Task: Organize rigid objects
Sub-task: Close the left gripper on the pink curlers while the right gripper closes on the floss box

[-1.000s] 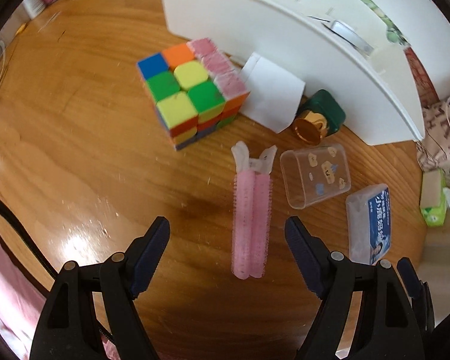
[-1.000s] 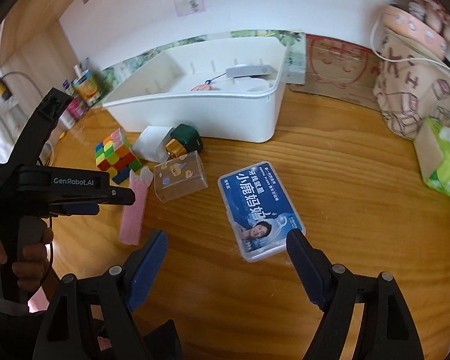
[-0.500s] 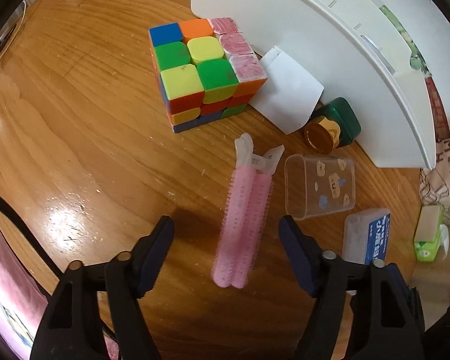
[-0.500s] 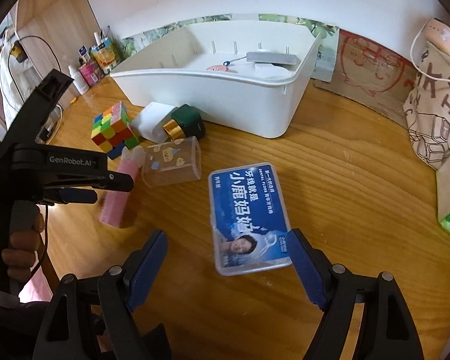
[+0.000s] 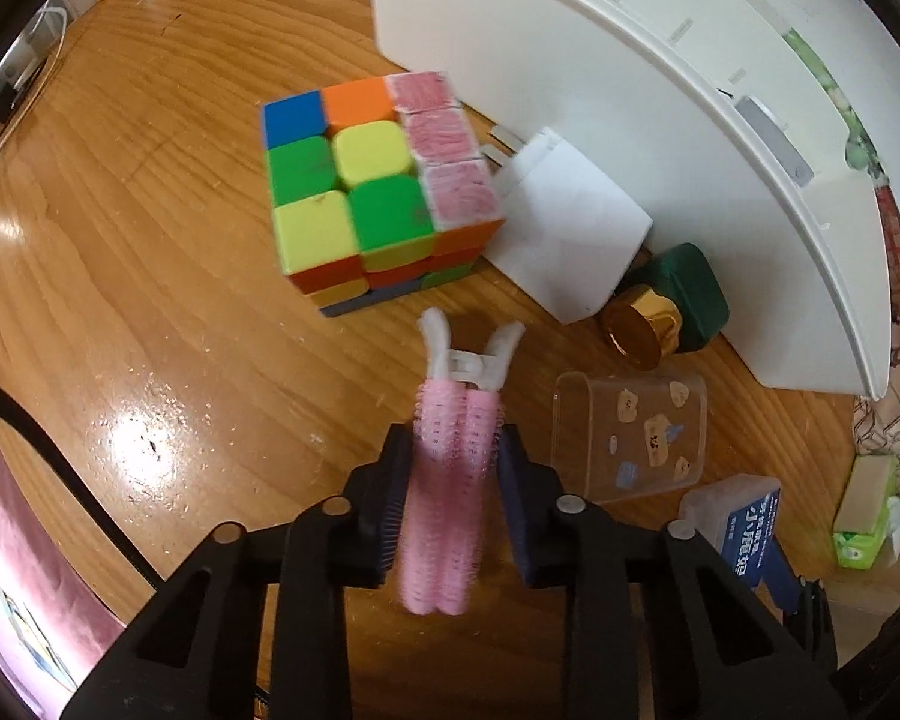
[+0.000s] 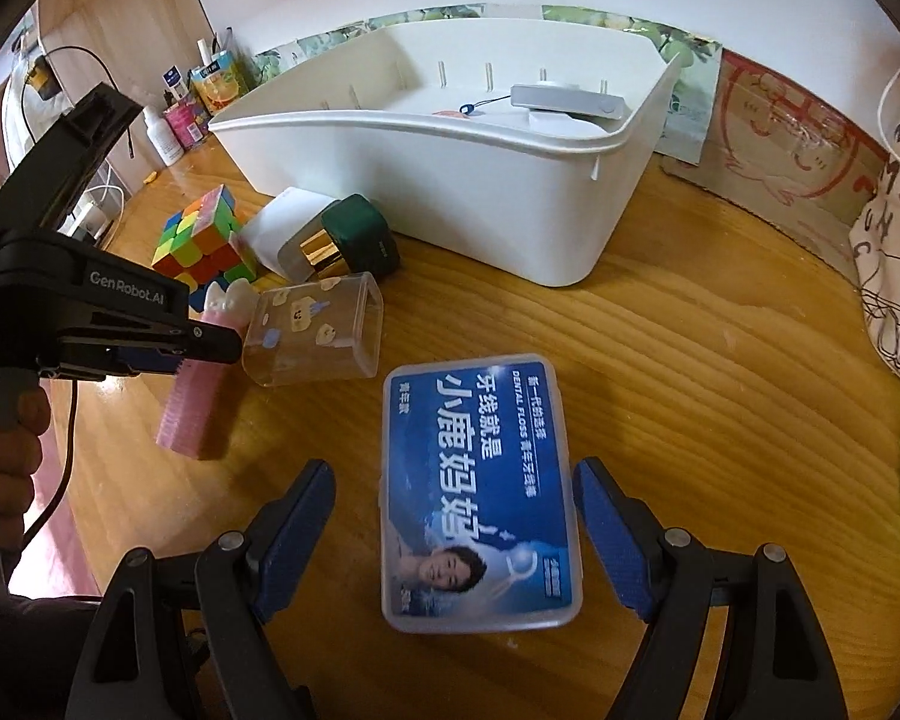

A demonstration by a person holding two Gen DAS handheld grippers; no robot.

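Observation:
My left gripper [image 5: 453, 468] is shut on the pink hair-roller clip [image 5: 450, 480], which also shows in the right wrist view [image 6: 189, 408], on the wooden table. My right gripper [image 6: 453, 516] is open, its fingers on either side of the blue dental floss box [image 6: 477, 492], not touching it. A colourful puzzle cube [image 5: 372, 192], a white charger block [image 5: 564, 228], a green bottle with a gold cap [image 5: 666, 312] and a clear lidless box [image 5: 630, 438] lie near the white bin [image 6: 450, 180].
The white bin holds a grey device [image 6: 564, 102]. A patterned bag [image 6: 894, 240] and a green tissue pack [image 5: 864, 528] are at the right. Small bottles [image 6: 174, 120] stand at the back left by the wall.
My left gripper moved forward over the pink clip and closed on it. My right gripper moved closer to the floss box, which now lies between its open fingers.

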